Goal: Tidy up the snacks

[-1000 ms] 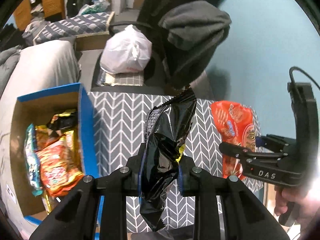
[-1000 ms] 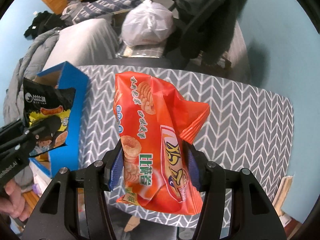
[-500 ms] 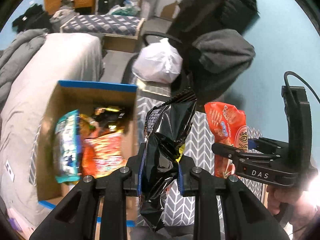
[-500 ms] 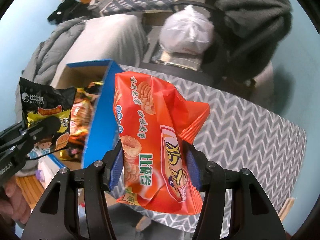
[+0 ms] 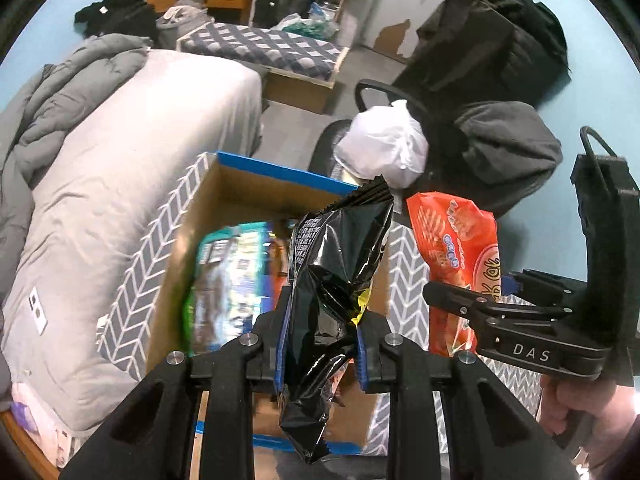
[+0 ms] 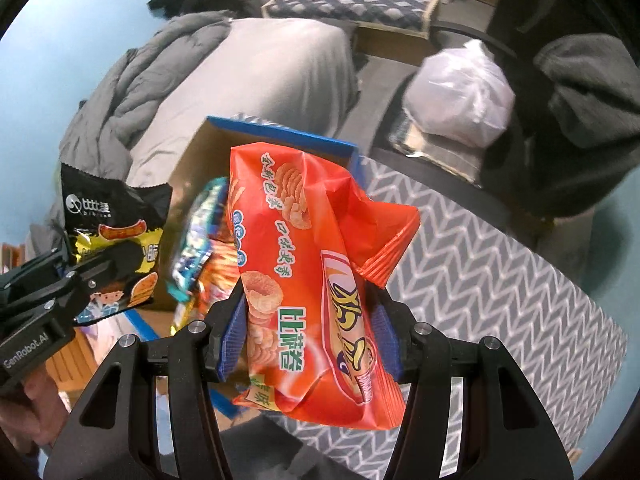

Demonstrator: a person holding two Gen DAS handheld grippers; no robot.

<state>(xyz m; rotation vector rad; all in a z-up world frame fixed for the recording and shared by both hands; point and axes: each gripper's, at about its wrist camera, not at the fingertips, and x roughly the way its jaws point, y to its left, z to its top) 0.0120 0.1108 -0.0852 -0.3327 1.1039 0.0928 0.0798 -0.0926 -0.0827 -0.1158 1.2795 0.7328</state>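
My left gripper (image 5: 320,348) is shut on a crumpled black snack bag (image 5: 336,272), which hangs upright above the open blue-edged cardboard box (image 5: 280,170). Several snack packs, one teal (image 5: 224,280), lie blurred inside the box. In the right wrist view my right gripper (image 6: 310,334) is shut on a large orange chip bag (image 6: 304,272), held over the box's right wall (image 6: 280,132). Each view shows the other gripper from the side: the right one (image 5: 452,300) with the orange bag (image 5: 456,240), the left one (image 6: 80,276) with the black bag (image 6: 116,236).
The box stands at the left end of a grey chevron-patterned table (image 6: 500,280). A grey-covered bed (image 5: 120,168) lies to the left. Behind the table an office chair carries a white plastic bag (image 5: 384,148) and dark clothes (image 5: 508,148). A hand (image 5: 576,412) grips the right tool.
Both grippers have swept left across the table with their bags, from over the chevron cloth to above the box. The box now sits centred beneath them. Both grips are unchanged.
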